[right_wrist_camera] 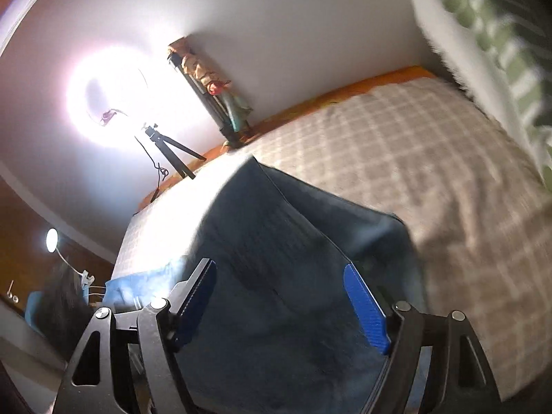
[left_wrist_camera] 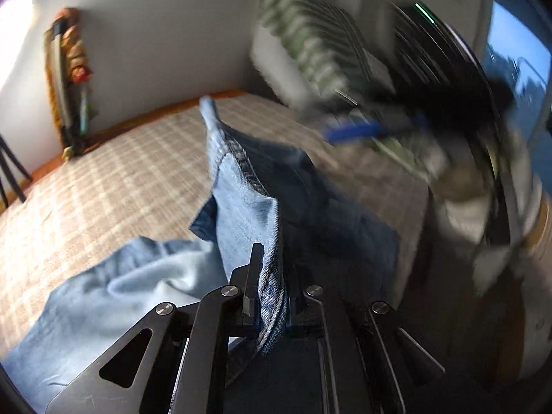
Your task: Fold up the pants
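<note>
Pants [left_wrist_camera: 248, 186]: blue denim, lifted in part above the bed; one hemmed edge stood up between my left tool's fingers, the rest trailed down onto the bedcover at lower left. In the right wrist view the same denim [right_wrist_camera: 276, 241] filled the space ahead of my right tool, dark and in shadow.
Left tool [left_wrist_camera: 267, 269]: my fingers were closed tight on a folded edge of the pants, the cloth pinched between them and running back toward the camera.
Right tool [right_wrist_camera: 279, 296]: my blue-padded fingers stood wide apart, with denim lying between and beyond them; I could not tell whether either pad touched the cloth. In the left wrist view this tool [left_wrist_camera: 358, 131] was blurred, at upper right above the bed.
Bed [left_wrist_camera: 103, 179]: covered in a beige and white checked spread, with an orange edge along the wall.
Pillow [left_wrist_camera: 303, 45]: green and white striped, at the head of the bed, blurred.
Ring light [right_wrist_camera: 114, 96]: very bright, glaring against the wall.
Tripod [right_wrist_camera: 172, 151]: small, black, standing just below the ring light.
Wall hanging [left_wrist_camera: 69, 79]: long, narrow, orange-toned, on the wall beyond the bed.
</note>
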`<state>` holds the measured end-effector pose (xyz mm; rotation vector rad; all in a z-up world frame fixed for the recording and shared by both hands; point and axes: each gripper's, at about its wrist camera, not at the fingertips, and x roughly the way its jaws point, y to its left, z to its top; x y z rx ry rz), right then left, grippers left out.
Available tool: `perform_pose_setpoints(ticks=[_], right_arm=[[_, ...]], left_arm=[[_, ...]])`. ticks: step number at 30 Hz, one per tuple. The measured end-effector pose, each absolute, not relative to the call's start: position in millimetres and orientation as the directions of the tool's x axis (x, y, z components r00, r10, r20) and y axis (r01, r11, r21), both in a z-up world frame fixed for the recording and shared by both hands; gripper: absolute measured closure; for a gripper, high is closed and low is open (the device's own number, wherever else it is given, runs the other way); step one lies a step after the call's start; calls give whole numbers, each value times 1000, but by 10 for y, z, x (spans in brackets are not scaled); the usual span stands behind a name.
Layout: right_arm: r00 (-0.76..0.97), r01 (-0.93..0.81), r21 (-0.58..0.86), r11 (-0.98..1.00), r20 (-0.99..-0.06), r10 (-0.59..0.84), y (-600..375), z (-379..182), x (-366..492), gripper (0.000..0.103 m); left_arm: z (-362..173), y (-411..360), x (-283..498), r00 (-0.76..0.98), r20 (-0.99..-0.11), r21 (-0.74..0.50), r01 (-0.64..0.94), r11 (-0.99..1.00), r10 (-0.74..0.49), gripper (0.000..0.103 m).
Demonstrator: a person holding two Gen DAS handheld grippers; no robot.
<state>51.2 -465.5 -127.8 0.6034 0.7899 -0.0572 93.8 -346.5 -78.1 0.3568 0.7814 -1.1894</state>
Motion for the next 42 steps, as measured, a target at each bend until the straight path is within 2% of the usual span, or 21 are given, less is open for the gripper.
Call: perform_pose_setpoints(ticks=[5,8,9,10,11,13,15,17,22,26,31,34,37,39,40,41,42], right_arm=[[647,270,452,850,-739,188,-4395,-1266,950,24],[581,317,341,885,-807,103,-4276,-1343,1153,27],[562,333,305,892,-824,72,-4256,-1375,1184,34],[541,346,282,895,-839,55,-4258,-1426,1210,59],[532,352,294,889,-844,68,-4290,-1467,1203,81],[565,357,356,864,-819,103,-4375,-1495,1062,87],[602,352,376,857,-792,100,-4430,-1473,848,92],[641,347,398,849,-762,95,-4490,-1440,564,93],[746,354,495,793,-662,80,-4673,-1456,-126,93],[779,397,536,745,-626,35,-4723,-1695,-592,95],[712,524,535,663,-702,4,-4888,-2295,-948,97],[692,551,558,620,-721,34,-4949,-2518,-981,99],[699,546,544,637,-715,10,-4958,-2405,-980,99],[663,546,492,678,-748,9,-4940,-2354,-928,98],[623,548,450,705,-782,15,-4942,-2341,-883,92],[600,546,423,723,-800,15,-4953,-2326,-864,77],[591,535,405,741,-807,14,-4972,-2296,-863,69]], left_arm=[[-892,-3505,840,136,-727,-137,932,336,-673,96],[-917,-3530,817,128,-728,-135,936,324,-673,96],[-919,-3510,800,123,-727,-140,936,322,-675,96],[-918,-3494,797,121,-727,-144,935,323,-676,96],[-916,-3468,803,117,-728,-150,934,324,-675,95],[-882,-3411,865,111,-727,-165,930,329,-678,93],[-806,-3231,899,111,-712,-179,926,332,-693,87],[-746,-3025,947,114,-701,-197,918,344,-704,72],[-659,-2300,1237,200,-696,-215,858,466,-690,70],[-815,-1818,1437,261,-731,-215,789,575,-631,71],[-1145,-1495,1461,261,-784,-225,727,649,-563,71],[-1269,-1424,1374,263,-815,-199,710,676,-516,71],[-1398,-1337,1301,250,-829,-198,705,680,-501,70],[-1424,-1296,1244,250,-831,-192,710,678,-496,71],[-1425,-1293,1240,253,-829,-188,713,676,-498,71],[-1425,-1273,1235,253,-828,-191,712,676,-500,71],[-1434,-1268,1243,251,-826,-199,708,677,-505,71]])
